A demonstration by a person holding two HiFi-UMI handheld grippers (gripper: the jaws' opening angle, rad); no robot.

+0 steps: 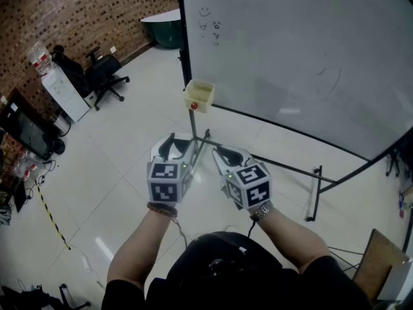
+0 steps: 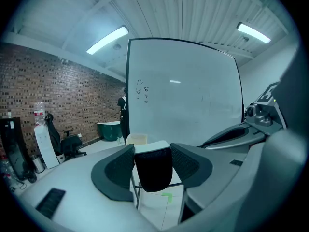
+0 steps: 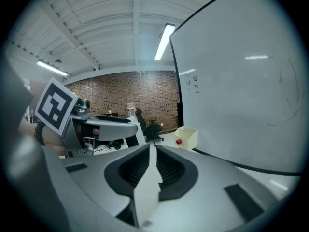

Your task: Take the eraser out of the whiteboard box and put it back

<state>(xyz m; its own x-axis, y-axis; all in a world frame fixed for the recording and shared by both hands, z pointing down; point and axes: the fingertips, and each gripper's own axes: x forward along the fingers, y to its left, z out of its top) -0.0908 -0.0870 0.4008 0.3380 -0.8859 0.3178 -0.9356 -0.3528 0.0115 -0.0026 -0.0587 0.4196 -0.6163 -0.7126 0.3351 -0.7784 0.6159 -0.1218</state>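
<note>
A black eraser with a white top sits between the pads of my left gripper, which is shut on it. In the head view both grippers are held side by side in front of the whiteboard, the left gripper a little below the pale yellow whiteboard box. The box shows just beyond the eraser. My right gripper holds nothing; its jaws stand a narrow slit apart. The box, with a red dot on its front, is ahead of it to the right.
The whiteboard's metal stand legs cross the floor ahead. To the left are a black office chair, a white cabinet and a dark monitor. A green tub is behind the board. Yellow-black tape lies on the floor.
</note>
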